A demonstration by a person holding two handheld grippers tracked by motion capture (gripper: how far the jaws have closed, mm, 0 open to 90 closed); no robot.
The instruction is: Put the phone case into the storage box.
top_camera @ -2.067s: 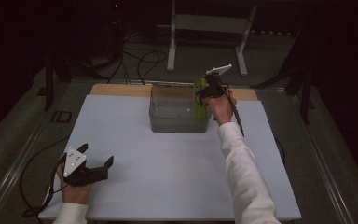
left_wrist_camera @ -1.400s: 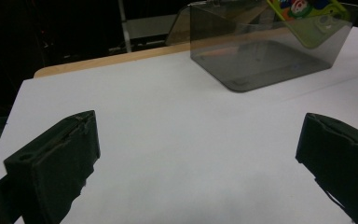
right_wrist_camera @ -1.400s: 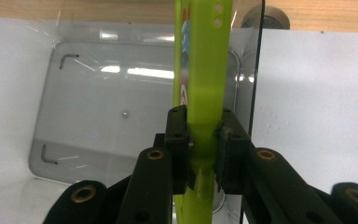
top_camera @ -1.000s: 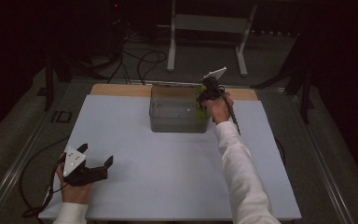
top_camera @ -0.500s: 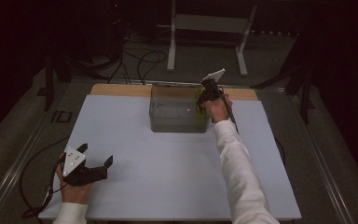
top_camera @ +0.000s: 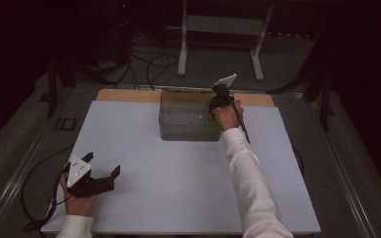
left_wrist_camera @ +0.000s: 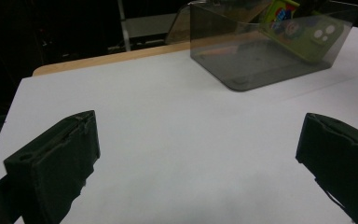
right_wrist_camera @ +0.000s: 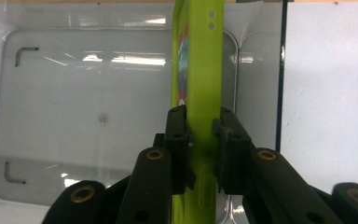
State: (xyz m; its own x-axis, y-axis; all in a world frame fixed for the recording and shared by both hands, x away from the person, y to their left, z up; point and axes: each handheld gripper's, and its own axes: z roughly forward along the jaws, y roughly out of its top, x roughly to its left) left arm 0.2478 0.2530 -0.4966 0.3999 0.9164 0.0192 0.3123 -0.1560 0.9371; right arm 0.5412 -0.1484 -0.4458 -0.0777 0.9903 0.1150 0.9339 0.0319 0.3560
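The right gripper (right_wrist_camera: 200,135) was clamped on a lime-green phone case (right_wrist_camera: 198,70), its two black jaws pressing the case's flat sides and holding it on edge. The case hung inside the clear plastic bin (top_camera: 186,121), close to the bin's right wall, with the bin's bare floor below it. From above, the right hand (top_camera: 226,115) reached over the bin's right end, near the far edge of the white table (top_camera: 178,198). The left gripper (top_camera: 101,174) sat well apart at the table's near left corner, jaws spread wide with nothing between them, pointing across the bare top toward the bin.
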